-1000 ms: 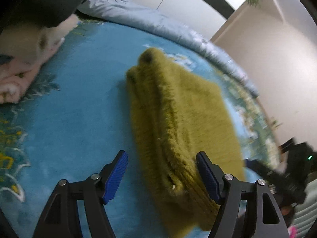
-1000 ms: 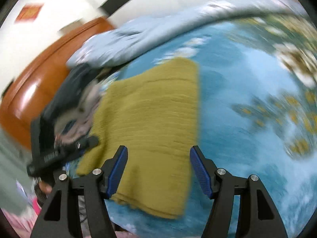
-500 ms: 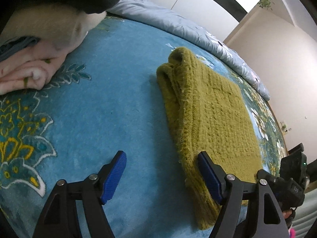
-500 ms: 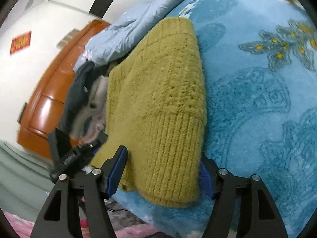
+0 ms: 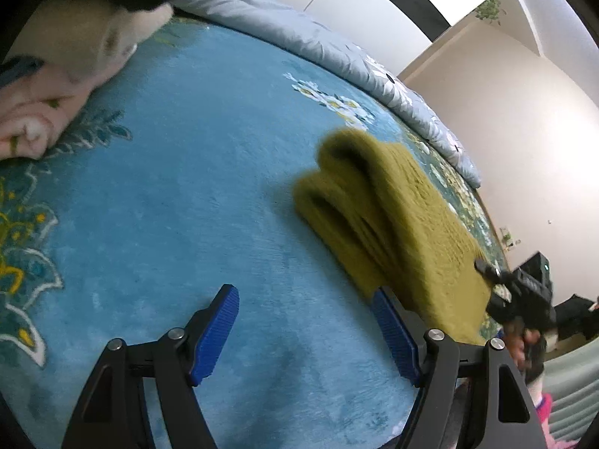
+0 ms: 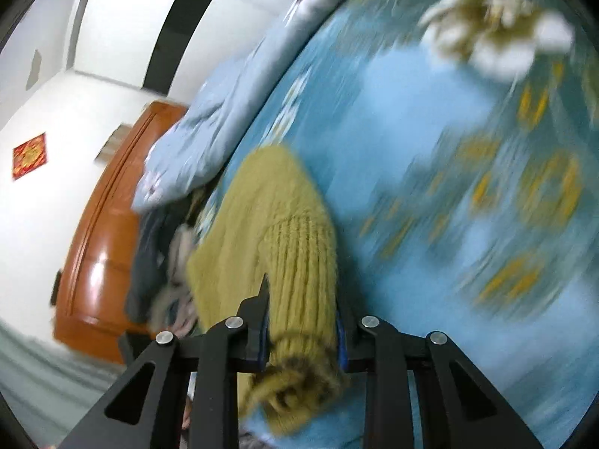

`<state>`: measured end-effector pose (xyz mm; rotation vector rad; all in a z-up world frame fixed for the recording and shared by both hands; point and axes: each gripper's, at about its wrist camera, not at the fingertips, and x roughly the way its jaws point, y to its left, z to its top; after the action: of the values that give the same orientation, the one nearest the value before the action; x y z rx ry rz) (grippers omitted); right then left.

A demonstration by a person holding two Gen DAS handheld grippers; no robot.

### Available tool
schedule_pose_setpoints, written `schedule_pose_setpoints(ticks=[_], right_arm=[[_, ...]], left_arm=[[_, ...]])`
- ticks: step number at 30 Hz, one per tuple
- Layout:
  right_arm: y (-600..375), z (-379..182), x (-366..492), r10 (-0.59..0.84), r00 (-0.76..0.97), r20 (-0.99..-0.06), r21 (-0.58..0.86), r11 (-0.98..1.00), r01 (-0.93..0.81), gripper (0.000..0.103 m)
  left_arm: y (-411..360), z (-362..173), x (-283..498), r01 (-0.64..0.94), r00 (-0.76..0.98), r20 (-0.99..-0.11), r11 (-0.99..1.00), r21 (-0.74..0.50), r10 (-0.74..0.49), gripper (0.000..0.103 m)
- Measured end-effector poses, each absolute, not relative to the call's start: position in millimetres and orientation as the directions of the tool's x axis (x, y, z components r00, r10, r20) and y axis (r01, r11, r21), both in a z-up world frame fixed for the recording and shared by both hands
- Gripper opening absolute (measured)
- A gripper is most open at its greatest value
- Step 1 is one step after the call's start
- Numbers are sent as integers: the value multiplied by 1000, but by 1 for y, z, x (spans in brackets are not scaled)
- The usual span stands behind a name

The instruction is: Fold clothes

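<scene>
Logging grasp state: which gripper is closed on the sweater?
The right gripper, clamped on the green sweater's ribbed hem. The left gripper is open over the blue blanket.

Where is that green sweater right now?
The green sweater lies folded on the blue blanket, right of the open left gripper; the right gripper pinches its ribbed hem.

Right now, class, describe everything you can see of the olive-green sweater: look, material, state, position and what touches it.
The olive-green sweater is a fuzzy, chunky knit with a ribbed hem. It is folded into a thick bundle of several layers, their rounded folds stacked at one end. It lies on the blue floral blanket. The right gripper is clamped on the ribbed hem, bunching it. The left gripper is open, its right finger beside the bundle; contact is unclear.
</scene>
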<state>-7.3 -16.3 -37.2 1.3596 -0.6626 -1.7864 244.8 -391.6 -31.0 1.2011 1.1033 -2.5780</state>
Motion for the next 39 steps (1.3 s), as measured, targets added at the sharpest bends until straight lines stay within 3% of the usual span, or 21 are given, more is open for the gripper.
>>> schedule_pose_setpoints(ticks=[5,10,16,19,23,24,26,29,34,39], right_arm=[[-16,-26,-53,-760,-159,-630,707,-646,288,27],[-16,-30,-72,-737,-176,-652,692,-674,257,28],[6,-35,-59,-745,-209,-634,714,-667,212,42],[20,-36,-45,-759,-224,-611,737,-649,189,56],[26,-41,-19,-795,-197,-574,770,-605,201,61],[25,-44,-12,-800,-186,-570,773,-599,206,72],[21,-52,1,-803,-165,-573,774,-597,212,80],[12,-54,14,-796,-177,-578,760,-605,238,80],[0,-53,21,-795,-179,-580,752,-607,256,85],[-11,-54,16,-798,-172,-577,762,-602,238,89]], left_arm=[[-394,-27,231,343,-704,-665,-700,-626,250,78],[-399,-13,201,299,-738,-610,-671,-679,288,78],[-407,-6,158,286,-758,-579,-644,-709,301,78],[-408,-8,143,292,-764,-581,-653,-699,280,78],[-403,-22,133,288,-746,-580,-627,-724,328,78],[-399,-26,131,284,-738,-580,-621,-731,344,78],[-392,-32,128,279,-724,-583,-618,-735,368,78],[-381,-37,124,255,-695,-588,-622,-740,415,79],[-387,-44,113,308,-651,-654,-653,-692,386,79],[-389,-50,109,308,-633,-659,-648,-696,407,81]])
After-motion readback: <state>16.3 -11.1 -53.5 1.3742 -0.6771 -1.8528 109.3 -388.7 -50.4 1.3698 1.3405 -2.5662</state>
